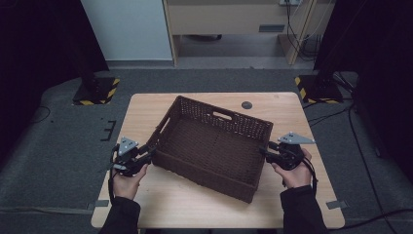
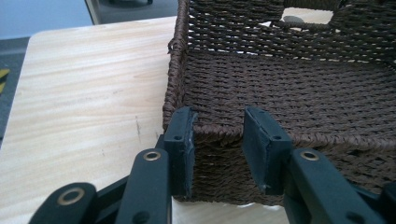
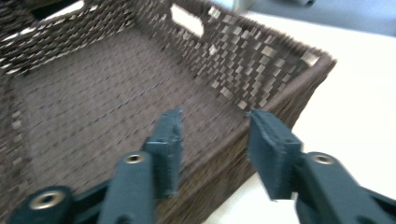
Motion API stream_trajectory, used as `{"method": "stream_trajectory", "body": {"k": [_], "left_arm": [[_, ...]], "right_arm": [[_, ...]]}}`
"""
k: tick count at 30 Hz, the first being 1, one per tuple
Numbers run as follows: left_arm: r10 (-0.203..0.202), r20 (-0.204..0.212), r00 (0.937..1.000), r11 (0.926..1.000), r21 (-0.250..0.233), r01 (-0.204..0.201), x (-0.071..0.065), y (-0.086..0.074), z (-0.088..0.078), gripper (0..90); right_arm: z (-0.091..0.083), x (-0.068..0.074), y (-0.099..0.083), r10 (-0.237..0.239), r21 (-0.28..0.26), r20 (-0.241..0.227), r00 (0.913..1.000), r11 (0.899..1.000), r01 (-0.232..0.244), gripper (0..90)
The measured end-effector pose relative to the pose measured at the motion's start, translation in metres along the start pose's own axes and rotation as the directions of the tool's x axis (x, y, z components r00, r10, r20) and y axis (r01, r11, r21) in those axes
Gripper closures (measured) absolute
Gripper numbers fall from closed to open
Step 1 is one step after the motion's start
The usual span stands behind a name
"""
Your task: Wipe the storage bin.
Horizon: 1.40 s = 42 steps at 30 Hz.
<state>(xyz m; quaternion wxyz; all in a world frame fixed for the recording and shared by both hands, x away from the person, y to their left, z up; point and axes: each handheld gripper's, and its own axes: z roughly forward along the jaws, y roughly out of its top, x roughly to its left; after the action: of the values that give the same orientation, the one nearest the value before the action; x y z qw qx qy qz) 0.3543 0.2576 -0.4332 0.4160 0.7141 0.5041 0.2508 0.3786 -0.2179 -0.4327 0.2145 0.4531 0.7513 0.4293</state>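
**Mia:** When you look down from the high view, which way does the basket (image 1: pixel 213 146) point?

**Ben:** It sits turned on the table (image 1: pixel 146 114). Its long side runs from the near-left up toward the far-right. One corner points at the person, and the open top faces up. It is about in the middle of the table.

**Mia:** What are the hands doing?

**Ben:** The left gripper (image 1: pixel 146 153) is at the left short end of the basket. The right gripper (image 1: pixel 265 152) is at the right short end. Both have their jaws apart, with the basket wall between them. The pads do not squeeze it. They have let go.

**Mia:** Do the close views show more?

**Ben:** Yes. In the left gripper view, the left gripper (image 2: pixel 218 140) has gaps on both sides of the woven rim, and you can see a handle hole (image 2: pixel 306 16) in the far wall. The right gripper view is blurry, but the right gripper (image 3: pixel 214 140) stands wide over the basket's corner edge.

**Mia:** And the room?

**Ben:** You see that from the high view. The table is pale wood with a small dark round spot (image 1: pixel 247 105). The floor (image 1: pixel 58 131) is grey carpet. Two stands (image 1: pixel 96 91) with yellow and black stripes are behind it.
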Motion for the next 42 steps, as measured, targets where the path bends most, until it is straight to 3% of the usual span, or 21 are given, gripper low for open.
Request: {"method": "stream_trajectory", "body": {"k": [3, 7, 12, 17, 21, 23, 28, 32, 35, 42], "left_arm": [[-0.02, -0.008, 0.9998, 0.9998, -0.009, 0.02, 0.005, 0.003, 0.008, 61.8], [-0.05, -0.009, 0.9987, 0.9987, -0.005, 0.05, 0.011, 0.005, 0.014, 59.5], [-0.071, 0.038, 0.9967, 0.9974, -0.005, 0.072, 0.006, 0.004, 0.007, 55.1], [-0.05, 0.082, 0.9954, 0.9987, -0.001, 0.05, -0.01, 0.003, 0.007, 52.1], [-0.015, 0.072, 0.9973, 0.9997, 0.021, 0.013, -0.017, 0.003, 0.015, 51.1], [0.004, 0.058, 0.9983, 0.9998, 0.018, -0.005, -0.017, 0.004, 0.019, 51.2], [-0.015, 0.049, 0.9987, 0.9997, 0.02, 0.014, -0.01, 0.007, 0.026, 51.5], [-0.025, 0.048, 0.9985, 0.9992, 0.032, 0.024, -0.009, 0.006, 0.026, 51.1], [-0.036, 0.073, 0.9967, 0.9991, 0.025, 0.034, -0.016, 0.006, 0.022, 49.9], [0.001, 0.11, 0.994, 0.9997, 0.026, -0.004, -0.034, 0.006, 0.025, 48.7]], "right_arm": [[0.008, -0.004, 0.001, -0.009, -0.036, 0.037, 0.9993, 0.999, 0.01, 50.6], [0.017, -0.008, -0.002, -0.003, -0.019, 0.069, 0.9976, 1.0, 0.004, 48.1], [0.013, -0.009, -0.005, 0.062, -0.013, 0.045, 0.997, 0.998, -0.062, 50.3], [0.004, 0.0, -0.007, 0.06, 0.017, 0.044, 0.9972, 0.998, -0.061, 49.4], [-0.001, -0.001, -0.003, 0.034, 0.026, 0.023, 0.9991, 0.999, -0.035, 51.9], [0.0, -0.004, -0.001, 0.016, -0.012, 0.055, 0.9984, 1.0, -0.015, 46.8], [0.008, -0.01, -0.001, -0.006, -0.026, 0.101, 0.9949, 1.0, 0.008, 47.1], [0.01, -0.01, -0.004, 0.018, -0.024, 0.087, 0.996, 1.0, -0.016, 47.8], [0.007, -0.01, -0.005, 0.033, -0.016, 0.062, 0.9976, 0.999, -0.032, 49.2], [-0.004, -0.008, -0.003, 0.025, 0.021, 0.031, 0.9992, 0.999, -0.025, 52.9]]}}
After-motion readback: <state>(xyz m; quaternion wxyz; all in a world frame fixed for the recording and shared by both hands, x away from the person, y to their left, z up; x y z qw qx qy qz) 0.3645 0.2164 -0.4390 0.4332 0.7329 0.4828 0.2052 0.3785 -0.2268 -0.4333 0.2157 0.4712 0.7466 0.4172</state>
